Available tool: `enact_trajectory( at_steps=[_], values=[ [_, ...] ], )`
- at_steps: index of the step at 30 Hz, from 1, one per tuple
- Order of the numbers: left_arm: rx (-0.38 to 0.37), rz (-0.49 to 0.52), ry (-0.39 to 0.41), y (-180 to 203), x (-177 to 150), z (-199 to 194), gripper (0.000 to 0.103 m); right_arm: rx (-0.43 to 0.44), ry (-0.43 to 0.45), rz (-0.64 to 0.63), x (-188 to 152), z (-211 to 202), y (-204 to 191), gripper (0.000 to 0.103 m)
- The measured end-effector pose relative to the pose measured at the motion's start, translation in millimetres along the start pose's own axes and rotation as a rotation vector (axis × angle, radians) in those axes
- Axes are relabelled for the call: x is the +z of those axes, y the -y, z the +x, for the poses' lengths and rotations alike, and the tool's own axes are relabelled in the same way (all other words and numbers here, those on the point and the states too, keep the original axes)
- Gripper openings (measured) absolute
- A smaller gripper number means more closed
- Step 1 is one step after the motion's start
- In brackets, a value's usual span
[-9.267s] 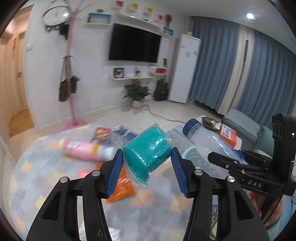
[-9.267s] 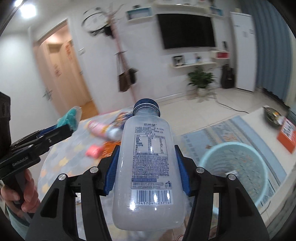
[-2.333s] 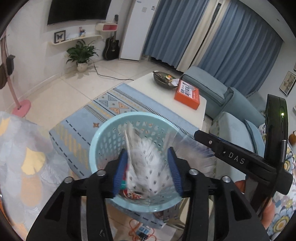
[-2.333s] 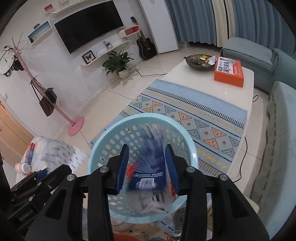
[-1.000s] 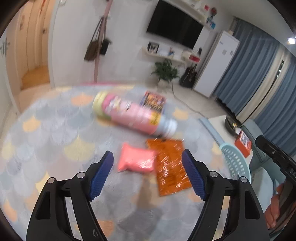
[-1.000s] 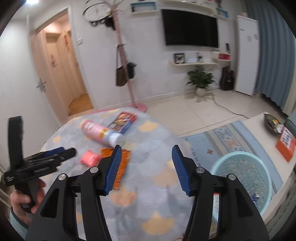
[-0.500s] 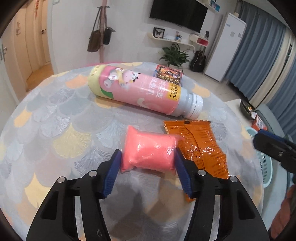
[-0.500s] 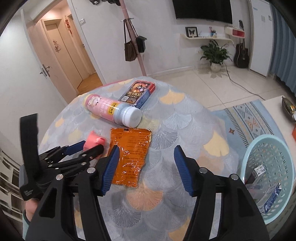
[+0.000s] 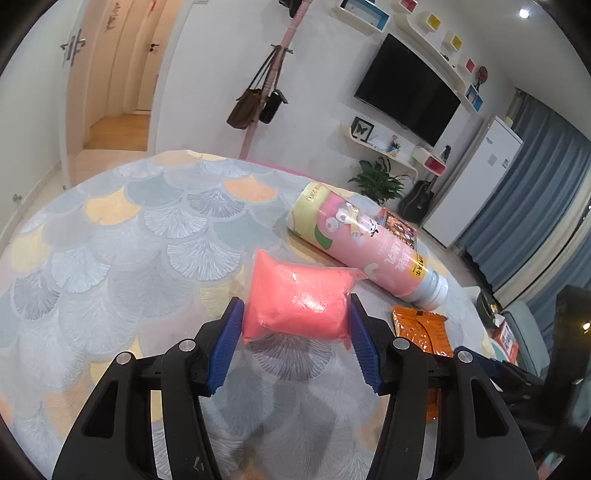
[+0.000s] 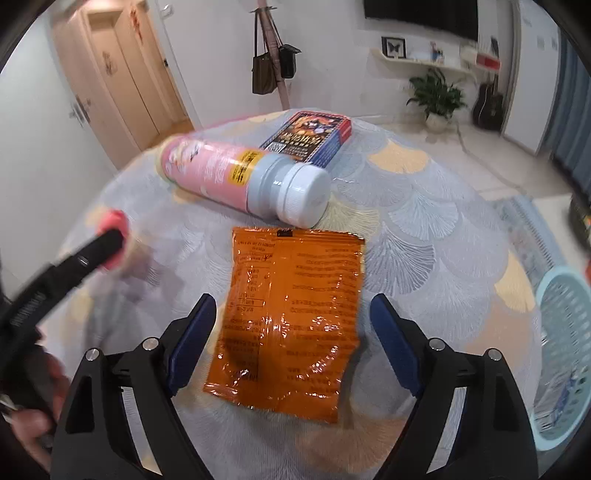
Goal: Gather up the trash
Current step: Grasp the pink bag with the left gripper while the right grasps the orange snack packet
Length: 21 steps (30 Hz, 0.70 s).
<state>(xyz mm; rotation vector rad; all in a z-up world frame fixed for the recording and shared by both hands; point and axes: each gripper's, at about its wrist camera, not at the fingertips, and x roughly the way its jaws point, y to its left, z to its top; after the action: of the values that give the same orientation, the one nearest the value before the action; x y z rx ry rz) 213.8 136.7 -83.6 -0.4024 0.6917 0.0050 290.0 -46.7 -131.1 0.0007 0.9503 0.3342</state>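
Two grippers low over table (image 9: 110,236), left gripper (image 9: 295,343) clamping pink packet (image 9: 297,299)

White walls carry a black flat television (image 9: 408,94) and coloured box shelves (image 9: 439,27). A pink coat stand (image 9: 271,81) holds dark bags. Blue curtains (image 9: 535,192) hang beside a white fridge (image 9: 476,181).

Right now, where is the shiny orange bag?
In the right wrist view, the orange bag lies flat on the table between the open right claw, just below the pink bottle.

Packet (image 10: 288,314) before bottle (image 10: 243,181); box (image 10: 310,136) behind.
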Motion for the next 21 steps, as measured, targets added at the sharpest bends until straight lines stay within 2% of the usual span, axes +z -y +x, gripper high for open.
enact_trajectory(
  at_steps=[2, 3, 4, 6, 9, 12, 16, 21],
  values=[
    [0.009, 0.026, 0.007, 5, -1, -1, 0.054, -0.077, 0.006, -0.059, -3, 3, -13, 0.079],
    [0.017, 0.041, 0.01, 10, -2, -1, 0.054, -0.089, 0.009, -0.081, -4, 3, -17, 0.072],
    [0.025, 0.054, 0.012, 15, -4, -1, 0.054, -0.091, 0.013, -0.097, -5, 2, -20, 0.068],
    [0.043, 0.081, 0.021, 23, -6, -2, 0.054, -0.084, 0.023, -0.126, -8, -1, -25, 0.054],
    [0.054, 0.098, 0.033, 27, -7, -5, 0.054, -0.07, 0.039, -0.152, -12, -6, -30, 0.04],
    [0.058, 0.107, 0.047, 28, -6, -7, 0.054, -0.055, 0.057, -0.149, -16, -12, -32, 0.035],
    [0.047, 0.12, 0.06, 30, -7, -10, 0.054, 0.009, 0.077, -0.099, -25, -30, -20, 0.035],
    [0.04, 0.166, 0.075, 44, -11, -16, 0.054, 0.009, 0.094, -0.043, -38, -57, -3, 0.034]
  ],
)
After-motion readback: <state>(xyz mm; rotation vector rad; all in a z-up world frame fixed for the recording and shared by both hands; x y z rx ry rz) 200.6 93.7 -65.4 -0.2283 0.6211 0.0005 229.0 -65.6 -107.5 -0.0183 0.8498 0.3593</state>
